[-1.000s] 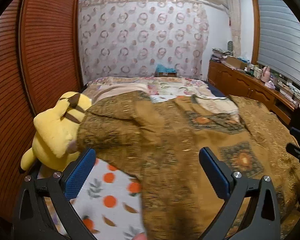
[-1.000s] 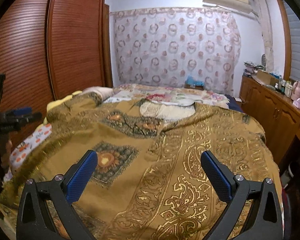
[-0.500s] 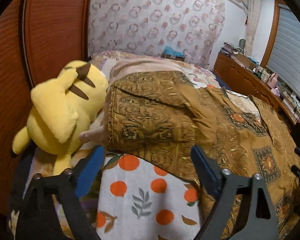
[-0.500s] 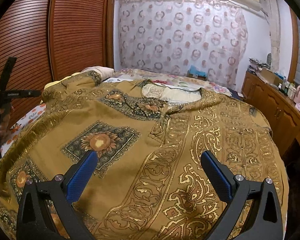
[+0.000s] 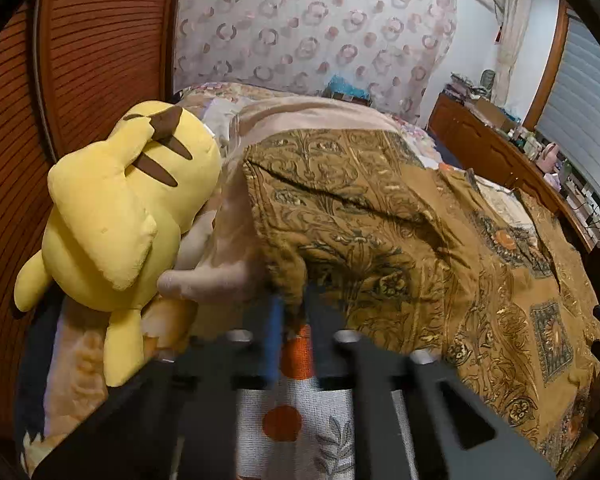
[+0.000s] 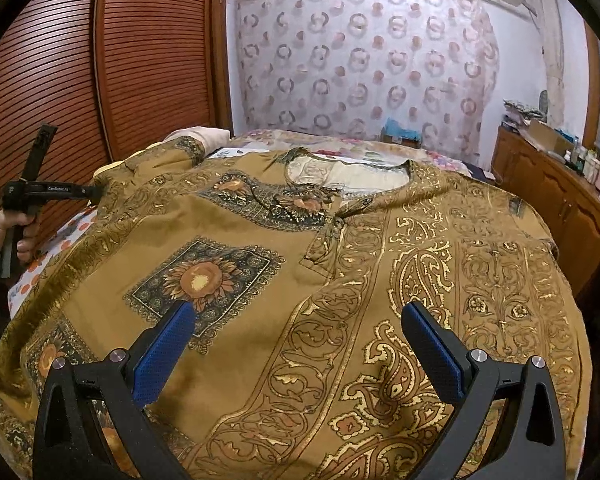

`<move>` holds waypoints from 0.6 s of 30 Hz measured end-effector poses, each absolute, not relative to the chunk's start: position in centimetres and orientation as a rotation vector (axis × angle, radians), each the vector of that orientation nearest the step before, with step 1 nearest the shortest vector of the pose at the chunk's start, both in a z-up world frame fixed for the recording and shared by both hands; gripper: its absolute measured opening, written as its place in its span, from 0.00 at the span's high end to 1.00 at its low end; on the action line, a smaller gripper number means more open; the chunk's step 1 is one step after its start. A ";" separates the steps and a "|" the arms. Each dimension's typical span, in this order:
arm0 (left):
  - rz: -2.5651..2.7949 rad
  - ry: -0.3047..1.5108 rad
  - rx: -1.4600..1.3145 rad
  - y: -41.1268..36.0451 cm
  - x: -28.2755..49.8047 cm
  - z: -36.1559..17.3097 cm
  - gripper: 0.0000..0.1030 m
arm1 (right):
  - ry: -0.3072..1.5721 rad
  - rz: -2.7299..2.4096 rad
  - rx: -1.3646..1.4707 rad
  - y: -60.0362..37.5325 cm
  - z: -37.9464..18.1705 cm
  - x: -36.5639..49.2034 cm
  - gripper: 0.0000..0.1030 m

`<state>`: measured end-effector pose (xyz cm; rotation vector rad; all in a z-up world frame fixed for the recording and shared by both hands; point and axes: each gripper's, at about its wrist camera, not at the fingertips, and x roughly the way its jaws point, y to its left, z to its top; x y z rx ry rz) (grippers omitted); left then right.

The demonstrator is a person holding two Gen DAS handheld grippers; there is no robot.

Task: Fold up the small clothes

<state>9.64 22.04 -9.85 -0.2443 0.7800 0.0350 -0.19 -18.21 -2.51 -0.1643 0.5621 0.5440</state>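
My left gripper (image 5: 294, 320) has just closed its jaws and now pinches the cuff edge of the brown patterned shirt (image 6: 300, 280), which lies spread flat across the bed. A yellow plush toy (image 5: 116, 216) sits just beside that sleeve. My right gripper (image 6: 296, 344) hovers above the shirt's front, jaws wide, holding nothing.

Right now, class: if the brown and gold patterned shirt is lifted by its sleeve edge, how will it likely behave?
The brown and gold patterned shirt will probably hang limp, since it drapes over the bedding's bumps. It likely trails rather than lifts whole, being spread wide. The left gripper pinches only a sleeve edge, so it may slip.
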 end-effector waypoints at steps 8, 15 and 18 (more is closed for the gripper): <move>-0.023 0.688 -0.211 20.5 8.9 -5.6 0.93 | 0.558 0.542 -0.167 -18.1 -2.7 -0.2 0.01; -0.157 0.622 -0.107 13.9 10.4 -0.7 0.94 | 0.565 0.544 -0.165 -18.1 -2.7 0.0 0.01; -0.243 0.618 -0.054 9.7 11.2 0.6 0.93 | 0.569 0.544 -0.168 -18.0 -2.7 0.1 0.00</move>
